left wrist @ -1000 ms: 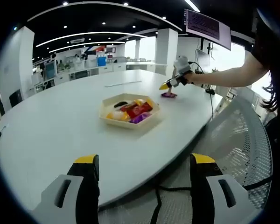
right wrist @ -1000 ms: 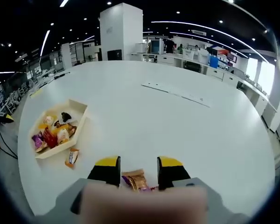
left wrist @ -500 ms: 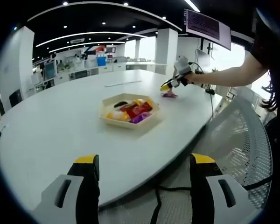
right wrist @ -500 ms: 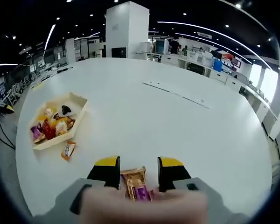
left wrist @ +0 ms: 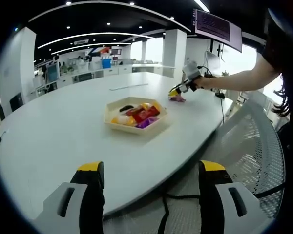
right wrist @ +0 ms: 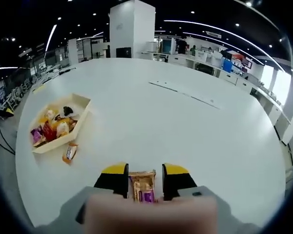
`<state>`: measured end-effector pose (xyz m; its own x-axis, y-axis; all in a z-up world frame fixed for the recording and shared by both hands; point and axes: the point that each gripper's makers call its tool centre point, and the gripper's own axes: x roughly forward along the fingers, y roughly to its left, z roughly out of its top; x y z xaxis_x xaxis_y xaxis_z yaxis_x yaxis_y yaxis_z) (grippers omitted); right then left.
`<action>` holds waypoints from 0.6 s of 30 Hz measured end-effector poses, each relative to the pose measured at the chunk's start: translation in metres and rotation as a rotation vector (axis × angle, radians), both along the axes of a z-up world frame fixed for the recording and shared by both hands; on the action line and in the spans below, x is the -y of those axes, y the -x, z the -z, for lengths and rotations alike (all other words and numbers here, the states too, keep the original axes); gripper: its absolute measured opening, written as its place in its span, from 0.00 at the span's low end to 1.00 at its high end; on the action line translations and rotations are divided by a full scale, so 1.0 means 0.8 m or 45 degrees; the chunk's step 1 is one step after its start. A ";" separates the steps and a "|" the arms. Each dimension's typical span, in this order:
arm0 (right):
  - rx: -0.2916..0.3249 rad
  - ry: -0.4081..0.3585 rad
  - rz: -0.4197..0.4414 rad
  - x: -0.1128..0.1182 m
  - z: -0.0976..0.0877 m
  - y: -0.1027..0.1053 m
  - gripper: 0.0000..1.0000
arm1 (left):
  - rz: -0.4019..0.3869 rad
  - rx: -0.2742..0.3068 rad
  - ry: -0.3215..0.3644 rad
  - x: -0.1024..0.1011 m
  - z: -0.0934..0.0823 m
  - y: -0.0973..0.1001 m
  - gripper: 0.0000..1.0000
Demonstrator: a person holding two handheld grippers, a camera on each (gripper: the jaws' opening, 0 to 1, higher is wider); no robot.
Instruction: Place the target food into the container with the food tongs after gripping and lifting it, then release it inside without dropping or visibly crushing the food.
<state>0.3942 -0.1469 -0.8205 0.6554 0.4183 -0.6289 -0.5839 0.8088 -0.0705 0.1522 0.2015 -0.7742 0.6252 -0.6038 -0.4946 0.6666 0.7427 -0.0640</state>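
White bench [right wrist: 195, 141] carries a tray [right wrist: 83, 105] of snacks. Right gripper [right wrist: 142, 180] clamps a snack bar [right wrist: 143, 184] near the bench edge; left gripper [left wrist: 151, 180] hangs open off the bench.

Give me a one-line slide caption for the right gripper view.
Right tongs closed on a brown snack packet over the white table, hexagonal snack tray off to the left.

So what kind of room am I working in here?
Most likely an open-plan office or lab: a large white oval meeting table, rows of desks with monitors at the back, a wall-mounted screen and recessed ceiling lights. A mesh office chair stands at the table's edge.
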 end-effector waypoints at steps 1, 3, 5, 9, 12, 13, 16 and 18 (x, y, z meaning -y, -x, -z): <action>0.002 0.005 -0.001 -0.001 0.000 0.001 0.24 | 0.000 -0.001 0.000 0.000 0.000 0.000 0.76; 0.005 0.012 -0.003 -0.004 0.000 0.002 0.23 | 0.002 -0.001 0.001 0.000 0.000 0.000 0.76; 0.004 0.017 -0.002 -0.004 0.000 0.002 0.23 | 0.001 0.000 0.000 0.000 0.000 0.000 0.76; -0.014 0.011 -0.004 -0.007 -0.001 0.005 0.23 | 0.000 0.001 0.000 0.000 0.000 0.000 0.77; -0.029 0.024 -0.029 -0.014 -0.003 0.009 0.23 | -0.002 0.003 0.000 0.000 0.000 0.000 0.77; -0.028 0.029 -0.037 -0.015 -0.004 0.010 0.23 | -0.002 0.003 -0.001 0.000 0.000 0.000 0.77; -0.023 0.059 -0.056 -0.017 -0.008 0.011 0.23 | -0.002 0.003 -0.001 -0.001 0.000 0.000 0.77; -0.030 0.053 -0.063 -0.019 -0.012 0.012 0.23 | -0.002 0.005 -0.001 -0.001 -0.001 0.000 0.77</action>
